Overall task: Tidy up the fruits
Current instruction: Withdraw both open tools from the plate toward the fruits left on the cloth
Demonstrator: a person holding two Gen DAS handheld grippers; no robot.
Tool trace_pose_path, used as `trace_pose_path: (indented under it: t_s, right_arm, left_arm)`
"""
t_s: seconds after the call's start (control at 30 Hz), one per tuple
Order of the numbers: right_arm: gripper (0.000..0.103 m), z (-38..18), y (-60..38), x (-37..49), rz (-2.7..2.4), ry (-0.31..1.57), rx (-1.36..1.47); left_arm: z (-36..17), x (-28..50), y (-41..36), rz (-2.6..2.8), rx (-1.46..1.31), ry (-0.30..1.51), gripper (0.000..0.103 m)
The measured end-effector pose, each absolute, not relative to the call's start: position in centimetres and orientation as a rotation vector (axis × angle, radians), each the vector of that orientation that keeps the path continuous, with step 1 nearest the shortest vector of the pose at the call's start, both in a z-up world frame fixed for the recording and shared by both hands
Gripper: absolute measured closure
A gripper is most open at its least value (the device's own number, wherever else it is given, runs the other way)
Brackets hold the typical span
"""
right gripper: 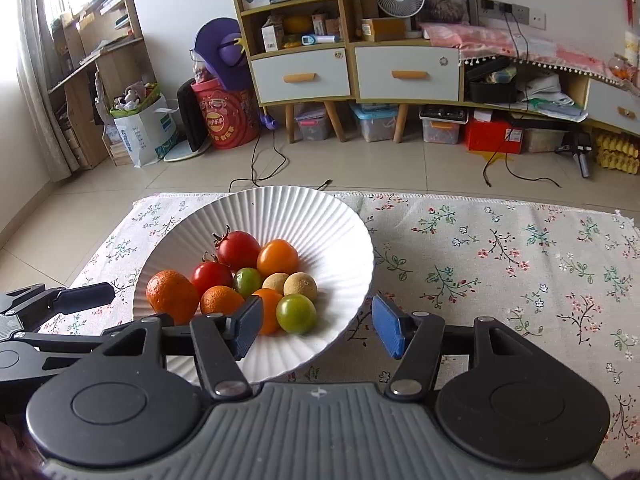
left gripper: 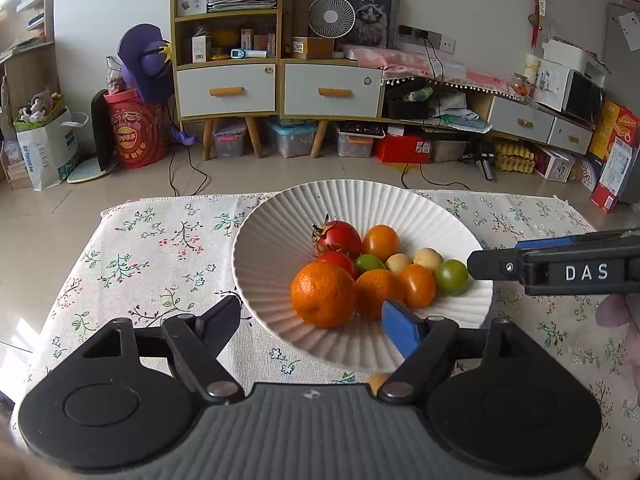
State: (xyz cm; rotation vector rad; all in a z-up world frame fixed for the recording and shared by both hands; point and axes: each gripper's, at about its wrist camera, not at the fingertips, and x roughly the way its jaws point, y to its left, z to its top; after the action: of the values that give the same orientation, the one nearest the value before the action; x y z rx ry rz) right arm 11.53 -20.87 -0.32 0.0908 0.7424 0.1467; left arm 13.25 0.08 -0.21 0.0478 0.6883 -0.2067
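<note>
I saw the ribbed white bowl (right gripper: 320, 216) heaped with mandarins (left gripper: 323, 294), red, orange and green tomatoes; left gripper (left gripper: 311, 318) and right gripper (right gripper: 318, 326) both gaped, empty.

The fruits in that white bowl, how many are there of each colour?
Red: 2
Orange: 4
Green: 2
Pale yellow: 2
Total: 10, all in the white bowl

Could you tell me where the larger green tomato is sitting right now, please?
The larger green tomato lies in the white ribbed bowl, at its near right edge in the right wrist view, touching an orange tomato and just below two pale round fruits.
</note>
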Motion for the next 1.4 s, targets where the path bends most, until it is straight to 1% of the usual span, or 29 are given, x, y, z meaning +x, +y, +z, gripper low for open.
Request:
trace_pose_path:
  t_s: [0.07, 0.2, 0.33, 0.4, 0.5, 0.63, 0.77, 1.17, 1.4]
  right_arm:
    - [0.039, -0.2, -21.0, 11.3, 0.144, 0.738, 0.086]
    - [0.035, -0.2, -21.0, 10.8, 0.146, 0.733, 0.072]
    - [0.031, -0.2, -21.0, 10.3, 0.154, 0.732, 0.05]
    - [0.027, -0.3, -20.8, 9.9, 0.159, 0.734, 0.039]
    - [0.022, -0.4, -20.6, 9.3, 0.17, 0.736, 0.022]
    - [0.018, -0.5, -20.3, 8.6, 0.19, 0.742, 0.002]
    - [0.01, -0.8, -19.9, 7.9, 0.2, 0.748, -0.012]
    - [0.006, -2.0, -18.9, 5.9, 0.228, 0.778, -0.084]
    - [0.005, -2.9, -18.7, 5.1, 0.233, 0.806, -0.12]
  left_arm:
    - [-0.2, 13.0, 0.1, -0.206, 0.06, 0.692, 0.022]
    - [-0.3, 12.6, 0.0, -0.208, 0.082, 0.712, 0.016]
    - [-0.5, 12.1, 0.3, -0.205, 0.095, 0.73, 0.013]
    - [-0.5, 11.9, 0.5, -0.202, 0.093, 0.739, 0.008]
    - [-0.5, 11.4, 0.7, -0.2, 0.088, 0.75, 0.006]
    - [-0.4, 10.7, 1.0, -0.21, 0.088, 0.762, 0.005]
    - [-0.5, 10.0, 1.4, -0.216, 0.092, 0.775, 0.005]
    - [-2.0, 8.1, 2.1, -0.236, 0.117, 0.851, 0.005]
    - [-2.6, 7.1, 2.4, -0.256, 0.121, 0.883, 0.005]
